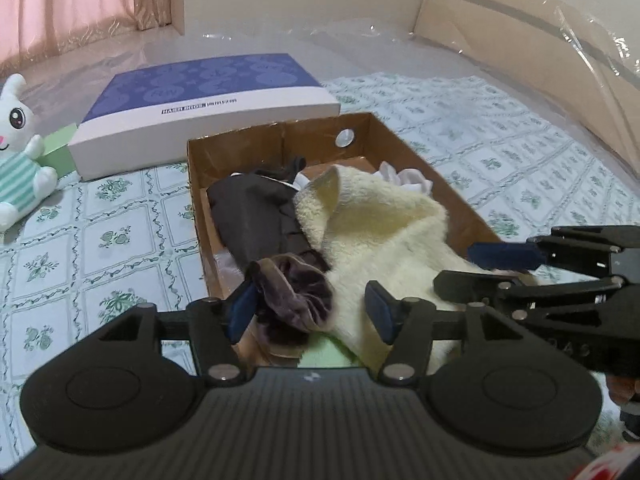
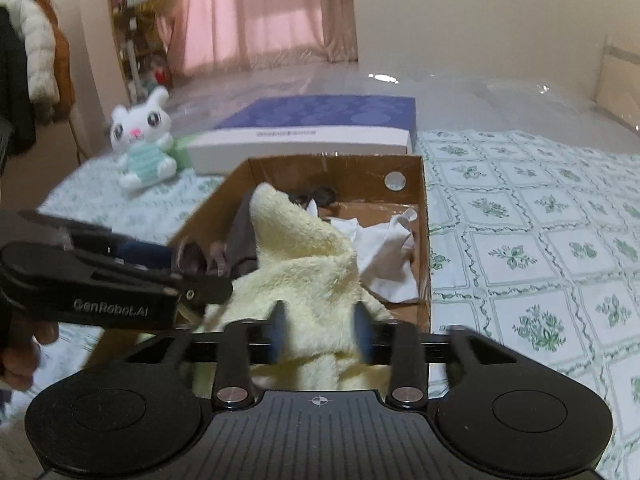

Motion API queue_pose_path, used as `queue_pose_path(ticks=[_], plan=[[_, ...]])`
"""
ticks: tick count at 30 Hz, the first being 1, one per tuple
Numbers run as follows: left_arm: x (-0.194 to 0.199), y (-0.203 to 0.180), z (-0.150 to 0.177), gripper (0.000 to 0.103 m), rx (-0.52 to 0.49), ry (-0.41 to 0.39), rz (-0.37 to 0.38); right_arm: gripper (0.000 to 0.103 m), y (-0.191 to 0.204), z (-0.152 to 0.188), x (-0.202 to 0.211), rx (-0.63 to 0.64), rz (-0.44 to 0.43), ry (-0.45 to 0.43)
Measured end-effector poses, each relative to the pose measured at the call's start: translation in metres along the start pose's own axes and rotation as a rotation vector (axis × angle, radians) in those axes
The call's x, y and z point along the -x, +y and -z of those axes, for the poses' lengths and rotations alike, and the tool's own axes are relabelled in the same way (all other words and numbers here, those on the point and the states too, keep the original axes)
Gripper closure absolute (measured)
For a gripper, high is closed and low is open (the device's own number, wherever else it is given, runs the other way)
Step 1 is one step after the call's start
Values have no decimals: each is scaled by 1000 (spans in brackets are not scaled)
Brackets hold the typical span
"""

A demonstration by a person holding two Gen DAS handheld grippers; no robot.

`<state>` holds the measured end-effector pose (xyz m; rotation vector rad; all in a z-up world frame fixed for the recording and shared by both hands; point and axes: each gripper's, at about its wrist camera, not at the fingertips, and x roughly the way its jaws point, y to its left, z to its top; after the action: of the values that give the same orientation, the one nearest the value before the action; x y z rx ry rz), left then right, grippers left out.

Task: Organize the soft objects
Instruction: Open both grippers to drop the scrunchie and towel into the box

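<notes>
Inventory, as seen along my two sets of jaws.

- L gripper point(image 1: 314, 312): mine, jaws roughly half open. Purple velvet scrunchie point(image 1: 296, 292) sits between the pads, against the 9 o'clock pad; the 3 o'clock pad stands clear of it, so no grip.
- R gripper point(image 2: 320, 334): mine, jaws part open, straddling a fold of the towel. Pads are motion-blurred, so probably not pressing; can't be sure. In the L wrist view it comes in from 3 o'clock point(image 1: 472, 268) over the towel.
- Cardboard box point(image 1: 444, 184): open-topped, brown, on the bed, round hole in its far wall. Holds all soft items listed below.
- Cream towel point(image 2: 312, 264): fluffy, heaped centre of box, draped over the near rim at 6 o'clock.
- Dark brown garment point(image 1: 256, 216): folded, at 9 o'clock of the towel, touching it; scrunchie lies at its near end.
- White cloth point(image 2: 384, 252): crumpled, at 3 o'clock of the towel in the R wrist view, on box floor.
- Box lid point(image 1: 208, 96): blue patterned top, white sides, just beyond the box at 12 o'clock.
- Plush rabbit point(image 2: 142, 140): white, green striped outfit, sitting on the bed at 10 o'clock of the box, outside it.
- Bedsheet point(image 2: 540, 248): green floral grid print.
- Hand point(image 2: 20, 356): person's, on the L gripper handle.
</notes>
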<state>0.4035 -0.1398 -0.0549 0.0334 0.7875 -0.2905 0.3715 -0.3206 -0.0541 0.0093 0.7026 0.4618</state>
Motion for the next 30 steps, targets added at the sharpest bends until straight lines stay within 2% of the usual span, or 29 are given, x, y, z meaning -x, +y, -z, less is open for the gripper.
queue_pose_path(ticks=[4, 9, 13, 20, 30], plan=[[23, -5, 11, 42, -16, -20, 10, 50, 3, 3, 19, -52, -27, -38], [50, -6, 23, 41, 17, -37, 28, 41, 13, 11, 42, -77, -32, -58], [71, -5, 32, 41, 36, -42, 12, 35, 21, 17, 60, -111, -22, -80], [116, -8, 49, 41, 51, -56, -14, 31, 34, 29, 93, -192, 18, -114], [189, -12, 86, 41, 48, -82, -66, 31, 61, 45, 153, -270, 14, -148]])
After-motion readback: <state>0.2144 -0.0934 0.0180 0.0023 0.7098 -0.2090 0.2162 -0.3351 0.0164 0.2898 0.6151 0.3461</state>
